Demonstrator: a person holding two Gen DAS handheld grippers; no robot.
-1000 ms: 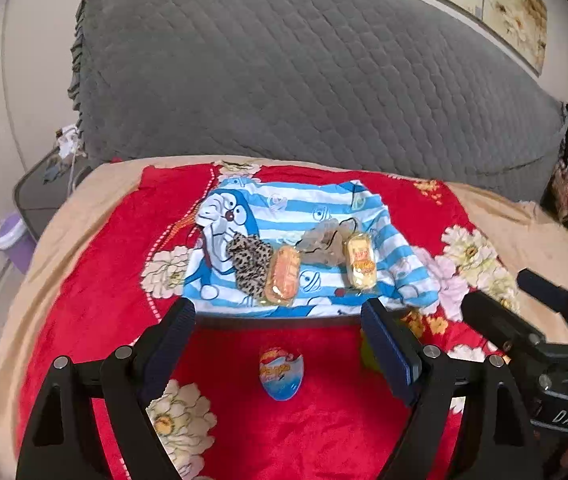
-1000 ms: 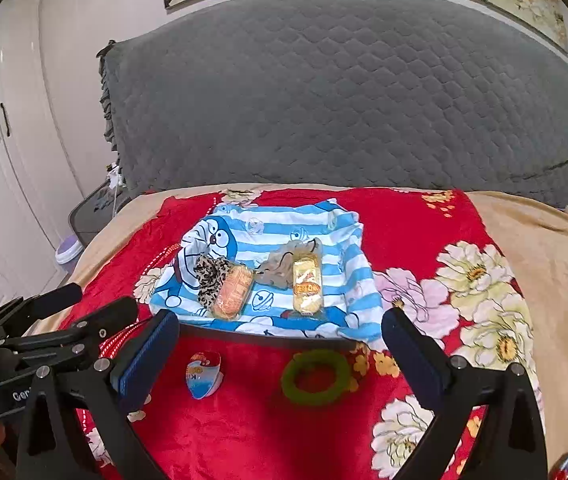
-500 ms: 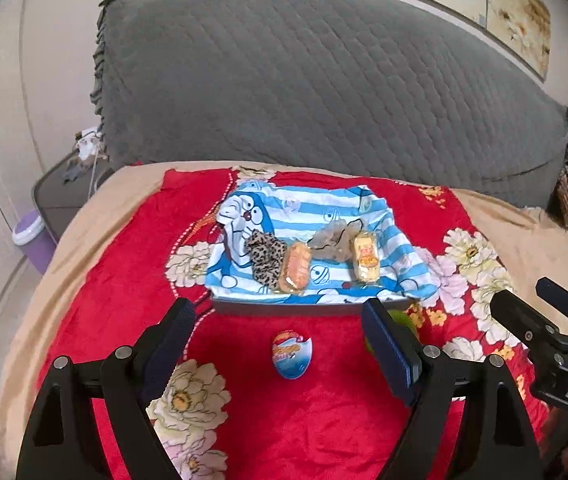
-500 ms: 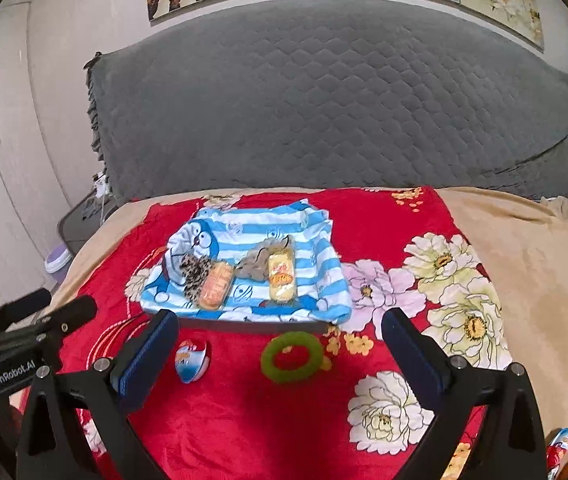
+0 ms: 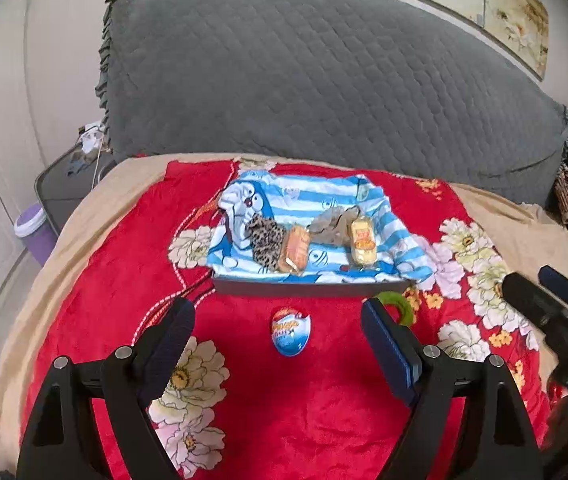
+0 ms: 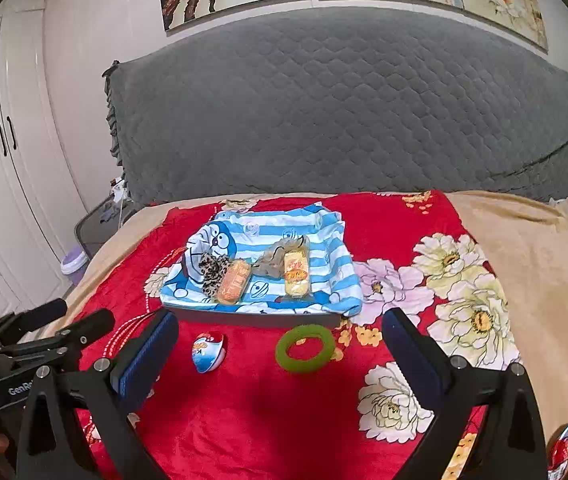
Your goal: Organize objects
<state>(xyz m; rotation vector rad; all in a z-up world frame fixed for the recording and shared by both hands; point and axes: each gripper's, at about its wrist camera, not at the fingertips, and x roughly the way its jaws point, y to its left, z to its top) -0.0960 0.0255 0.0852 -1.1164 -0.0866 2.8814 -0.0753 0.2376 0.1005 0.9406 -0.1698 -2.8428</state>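
Both claws open, empty: left claw (image 5: 278,332), right claw (image 6: 280,342). Egg (image 5: 290,330) and ring (image 6: 305,348) near tray (image 6: 252,317). Second egg (image 6: 563,446) only in right view, bottom right.

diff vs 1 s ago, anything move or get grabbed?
Both hand-held grippers pulled back from the striped tray; more bed shows in both views. Left hand-held gripper and right hand-held gripper are open and empty as before. Egg-shaped toy, green ring and tray contents unmoved.
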